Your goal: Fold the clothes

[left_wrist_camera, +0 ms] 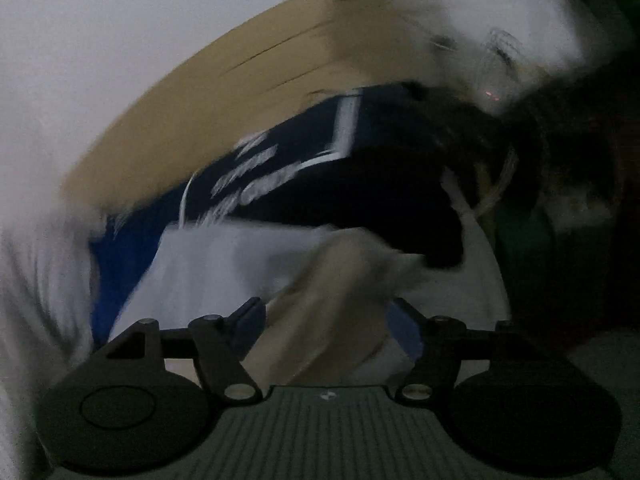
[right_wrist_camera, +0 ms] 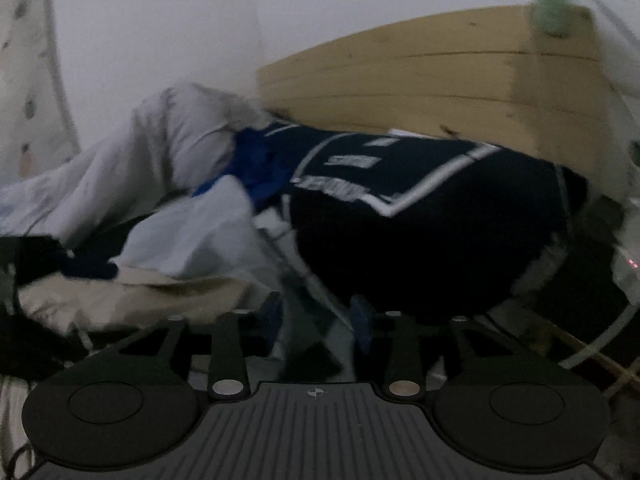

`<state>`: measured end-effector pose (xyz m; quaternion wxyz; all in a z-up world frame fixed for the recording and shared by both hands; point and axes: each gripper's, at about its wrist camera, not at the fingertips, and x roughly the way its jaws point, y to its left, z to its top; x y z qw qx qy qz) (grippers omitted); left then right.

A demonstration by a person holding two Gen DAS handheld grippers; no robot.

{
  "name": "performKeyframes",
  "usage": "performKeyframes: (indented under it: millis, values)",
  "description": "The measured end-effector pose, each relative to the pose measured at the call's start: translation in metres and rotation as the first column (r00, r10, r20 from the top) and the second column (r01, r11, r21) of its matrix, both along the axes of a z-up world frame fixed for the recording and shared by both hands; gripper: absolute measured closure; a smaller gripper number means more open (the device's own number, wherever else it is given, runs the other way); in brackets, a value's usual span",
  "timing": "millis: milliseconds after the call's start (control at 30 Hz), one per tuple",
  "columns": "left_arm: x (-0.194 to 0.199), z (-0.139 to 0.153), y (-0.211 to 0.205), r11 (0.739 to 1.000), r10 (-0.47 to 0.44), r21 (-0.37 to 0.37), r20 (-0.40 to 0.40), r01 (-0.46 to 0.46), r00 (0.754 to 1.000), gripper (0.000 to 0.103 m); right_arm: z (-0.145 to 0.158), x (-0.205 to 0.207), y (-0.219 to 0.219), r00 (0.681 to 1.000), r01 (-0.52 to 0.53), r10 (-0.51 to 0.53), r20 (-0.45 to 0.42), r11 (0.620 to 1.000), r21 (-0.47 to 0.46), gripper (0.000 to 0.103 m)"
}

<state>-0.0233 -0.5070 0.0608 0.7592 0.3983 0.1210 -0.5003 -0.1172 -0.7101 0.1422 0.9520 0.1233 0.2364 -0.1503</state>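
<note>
Everything is motion-blurred. In the left wrist view my left gripper (left_wrist_camera: 328, 320) has its jaws fairly wide, closed on a thick bunch of beige garment (left_wrist_camera: 340, 280) that fills the gap. Behind it lie a white garment (left_wrist_camera: 208, 264), a blue one (left_wrist_camera: 120, 264) and a dark navy garment (left_wrist_camera: 360, 168) with white print. In the right wrist view my right gripper (right_wrist_camera: 316, 320) has its jaws closer together, with a strip of pale garment (right_wrist_camera: 312, 304) running between them. The navy garment (right_wrist_camera: 420, 240) bulges just beyond. Blue cloth (right_wrist_camera: 260, 168), white cloth (right_wrist_camera: 192, 240) and beige cloth (right_wrist_camera: 132, 300) lie to its left.
A wooden headboard (right_wrist_camera: 440, 80) stands behind the pile against a white wall (right_wrist_camera: 160, 20). A patterned curtain (right_wrist_camera: 28, 80) hangs far left. A pale grey bundle (right_wrist_camera: 180, 132) tops the heap. Dark clutter and a pale hoop (left_wrist_camera: 504, 184) are on the right.
</note>
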Motion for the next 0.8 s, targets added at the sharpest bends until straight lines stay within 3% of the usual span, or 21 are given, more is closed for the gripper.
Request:
performKeyframes:
  millis: [67,167,233,300,467,533,567,700,800]
  values:
    - [-0.013,-0.016,-0.009,0.997,-0.057,0.064,0.084,0.052,0.995,0.031,-0.001,-0.012,-0.005,1.000,0.011,-0.011,0.002,1.000,0.010,0.051]
    - [-0.017,-0.026,-0.016,0.993,-0.067,0.107,0.129,0.054,0.989,0.033,-0.004,-0.029,-0.009,1.000,0.016,-0.016,0.001,1.000,0.027,0.049]
    - [-0.012,-0.028,-0.019,0.992,-0.057,0.123,0.133,0.041,0.989,0.043,-0.010,-0.036,-0.011,1.000,0.018,-0.018,0.000,0.999,0.046,0.048]
    - [-0.007,-0.028,-0.022,0.990,-0.047,0.136,0.128,0.030,0.991,0.061,-0.016,-0.040,-0.013,1.000,0.014,-0.014,-0.001,0.997,0.070,0.048]
    - [-0.011,-0.039,-0.026,0.973,-0.107,0.221,0.160,0.070,0.981,0.063,-0.026,-0.047,-0.020,1.000,-0.007,0.007,0.001,0.993,0.115,0.048]
    - [-0.011,-0.044,-0.025,0.968,-0.111,0.243,0.184,0.064,0.977,0.080,-0.029,-0.045,-0.020,1.000,-0.029,0.028,0.007,0.992,0.126,0.048]
    - [-0.010,-0.046,-0.025,0.968,-0.103,0.246,0.197,0.052,0.975,0.102,-0.029,-0.043,-0.020,0.999,-0.039,0.038,0.010,0.991,0.129,0.048]
    - [-0.012,-0.038,-0.018,0.976,-0.091,0.211,0.188,0.050,0.978,0.102,-0.027,-0.035,-0.020,0.996,-0.083,0.077,0.043,0.984,0.156,0.047]
    - [-0.015,-0.029,-0.011,0.983,-0.086,0.177,0.170,0.055,0.982,0.102,-0.026,-0.025,-0.017,0.988,-0.147,0.137,0.068,0.975,0.169,0.040]
